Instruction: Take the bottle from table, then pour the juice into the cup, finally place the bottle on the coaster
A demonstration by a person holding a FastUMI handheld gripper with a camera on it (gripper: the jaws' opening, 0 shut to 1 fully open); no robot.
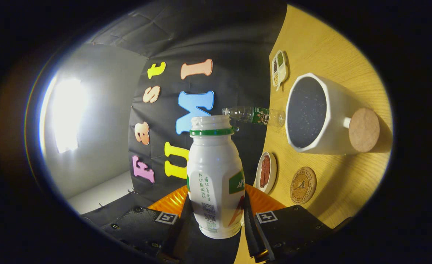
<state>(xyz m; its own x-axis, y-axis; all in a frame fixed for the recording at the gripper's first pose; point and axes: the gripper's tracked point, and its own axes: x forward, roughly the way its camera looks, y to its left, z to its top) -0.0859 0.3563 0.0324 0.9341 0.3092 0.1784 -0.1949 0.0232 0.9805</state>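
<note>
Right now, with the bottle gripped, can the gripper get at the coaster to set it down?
Probably yes: the gripper is shut on the bottle, and the coaster lies bare, apart from the cup.

A staged recording booth: black cloth wall [216,40] behind a wooden table [322,40] set with dishes.

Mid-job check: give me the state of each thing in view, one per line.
Claw: shut on the white bottle.
White bottle: held off the table, uncapped, mouth open.
Cup: standing on the table, dark inside, contents unclear.
Coaster: bare on the table beside the cup.
Clear bottle: standing beyond the cup.
Small dish: holds something red.
</note>
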